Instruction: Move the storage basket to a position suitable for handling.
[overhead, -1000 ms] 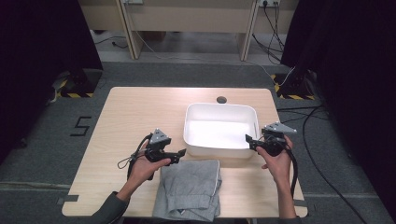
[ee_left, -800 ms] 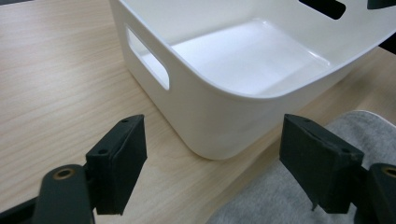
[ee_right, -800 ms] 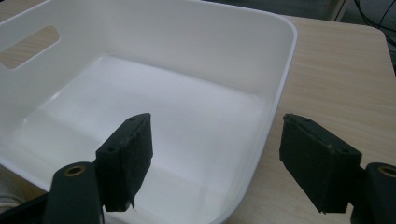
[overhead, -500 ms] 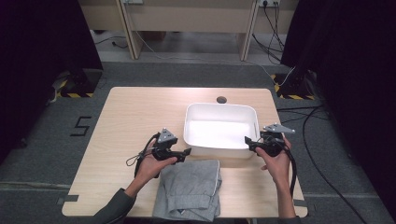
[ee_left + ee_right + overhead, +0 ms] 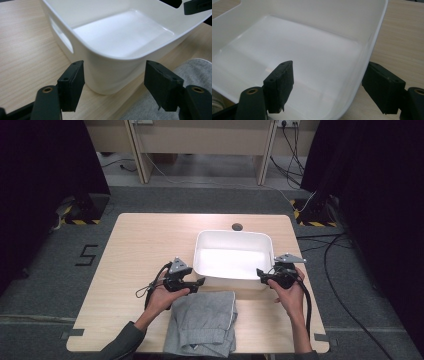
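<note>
A person's left gripper (image 5: pixel 196 283) and right gripper (image 5: pixel 261 274) flanked the near corners of an empty white tub (image 5: pixel 233 236) on the wooden table (image 5: pixel 140 245). The right jaws stood spread astride the tub's wall without pinching it, while the left jaws, just narrowing, faced a corner with nothing between them. The folded grey garment (image 5: pixel 205 320) lay just before the tub, apparently yet to go in.

A lab recording booth: black curtains (image 5: pixel 45 195), hazard-taped stand feet (image 5: pixel 75 217), trailing floor cables (image 5: pixel 340 270), grey carpet (image 5: pixel 200 200).
</note>
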A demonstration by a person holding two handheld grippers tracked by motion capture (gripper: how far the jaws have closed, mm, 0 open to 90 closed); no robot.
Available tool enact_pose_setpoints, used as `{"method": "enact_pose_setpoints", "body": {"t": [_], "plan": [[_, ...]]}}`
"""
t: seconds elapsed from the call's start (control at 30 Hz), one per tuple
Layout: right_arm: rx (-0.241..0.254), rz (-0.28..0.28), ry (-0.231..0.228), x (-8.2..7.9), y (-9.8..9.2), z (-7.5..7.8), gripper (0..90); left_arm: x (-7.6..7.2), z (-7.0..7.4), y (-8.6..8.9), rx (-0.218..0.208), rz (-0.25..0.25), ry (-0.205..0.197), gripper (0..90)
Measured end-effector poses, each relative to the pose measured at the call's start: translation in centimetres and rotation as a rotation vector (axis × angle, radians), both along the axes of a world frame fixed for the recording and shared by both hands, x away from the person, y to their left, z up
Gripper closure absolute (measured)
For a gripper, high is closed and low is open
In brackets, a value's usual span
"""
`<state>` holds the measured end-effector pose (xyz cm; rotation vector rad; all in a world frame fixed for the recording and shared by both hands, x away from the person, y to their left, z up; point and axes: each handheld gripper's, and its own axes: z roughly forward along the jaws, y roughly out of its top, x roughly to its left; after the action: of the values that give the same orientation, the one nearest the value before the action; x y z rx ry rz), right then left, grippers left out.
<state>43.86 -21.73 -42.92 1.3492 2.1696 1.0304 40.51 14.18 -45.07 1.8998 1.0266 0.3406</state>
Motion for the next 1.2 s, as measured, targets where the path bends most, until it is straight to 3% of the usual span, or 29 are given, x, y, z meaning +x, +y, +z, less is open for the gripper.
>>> {"method": "enact_pose_setpoints", "body": {"t": [0.1,0.2,0.37,1.0,1.07,1.1,1.2], "plan": [[0.005,0.014,-0.002,0.0,0.5,0.0,27.0,0.0,0.0,0.2,0.014,0.01,-0.001,29.9],[0.013,0.018,-0.011,0.2,0.9,-0.2,26.8,0.0,0.0,0.5,-0.003,0.019,0.011,29.2],[0.009,0.031,-0.01,0.4,1.4,-0.2,26.8,-0.3,0.4,0.9,0.024,0.032,0.0,27.8],[0.0,0.087,-0.007,0.9,5.7,-0.3,26.7,-1.1,0.3,4.7,0.054,0.079,0.021,27.3],[0.008,0.086,-0.002,1.0,6.1,-0.3,26.7,-0.9,0.2,4.9,0.055,0.064,0.001,27.2],[0.003,0.089,-0.007,1.0,6.1,-0.3,26.7,-1.1,0.2,4.9,0.052,0.086,0.025,27.1],[-0.001,0.095,-0.009,1.1,6.3,-0.3,26.7,-1.1,0.1,5.0,0.059,0.093,0.024,27.0]]}}
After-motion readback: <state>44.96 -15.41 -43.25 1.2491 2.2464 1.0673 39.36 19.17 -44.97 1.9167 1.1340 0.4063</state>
